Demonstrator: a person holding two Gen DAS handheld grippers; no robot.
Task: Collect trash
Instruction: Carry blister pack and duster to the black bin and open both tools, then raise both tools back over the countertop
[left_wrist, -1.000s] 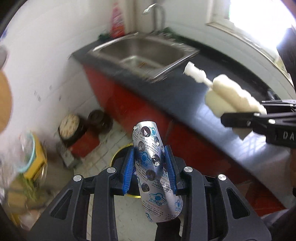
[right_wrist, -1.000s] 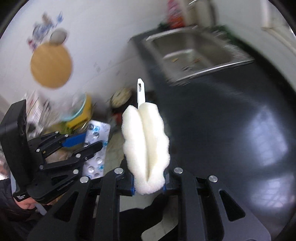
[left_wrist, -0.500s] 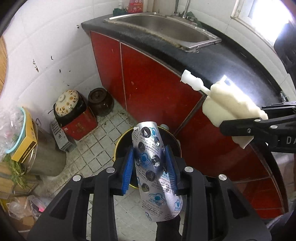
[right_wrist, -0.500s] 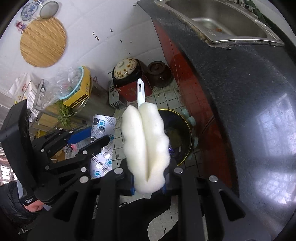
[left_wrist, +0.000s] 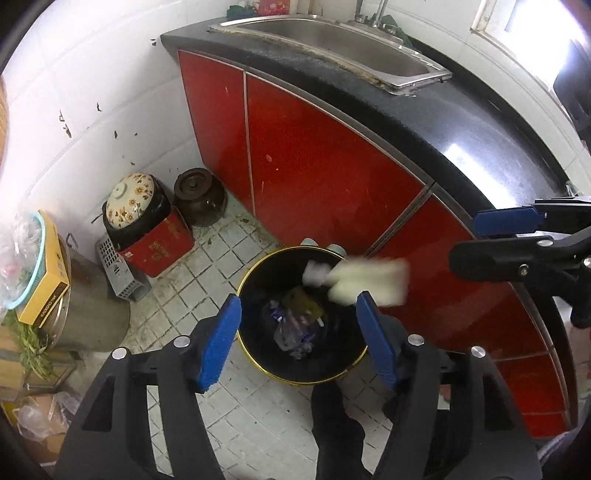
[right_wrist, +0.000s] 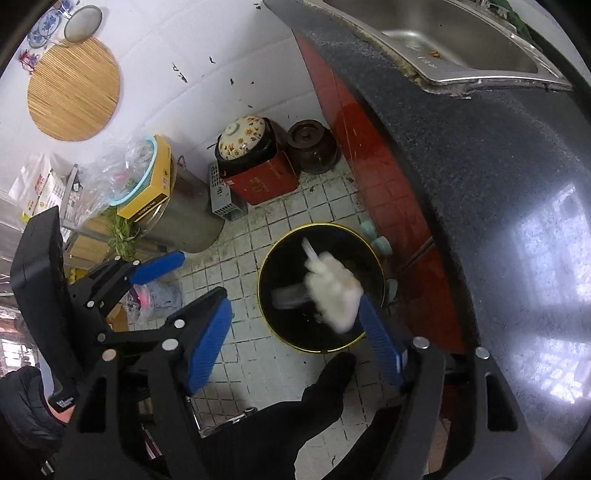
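Both my grippers have just let go: half a second ago my left gripper (left_wrist: 299, 336) was clamped on a foil blister pack and my right gripper (right_wrist: 295, 341) on a white sponge brush, and now both sets of blue pads stand wide apart with nothing between them. The brush (left_wrist: 364, 280) is in the air, blurred, over the far right rim of the bin (left_wrist: 255, 360), handle end pointing in toward the middle; from the right wrist it (right_wrist: 334, 291) reads as a white smear just inside the bin (right_wrist: 317, 347) mouth. A paler blurred streak left of it in that view may be the blister pack dropping, though I cannot tell for sure. I judge both pieces are falling into the bin and not past it, so this pair of trash items is as good as collected. The bin is black with a yellow rim and stands on the tiled floor (left_wrist: 192, 280) close against the red cabinet (left_wrist: 325, 162), below the edge of the dark counter (left_wrist: 461, 122). Inside it I can see crumpled wrappers (left_wrist: 291, 330) with blue and white print and a brownish scrap behind them, lying at the bottom; it is far from full. The sink (left_wrist: 332, 40) set in the counter's far end looks nearly bare, with only small specks in the basin. With both grippers free, I judge the next thing is to look for more trash.
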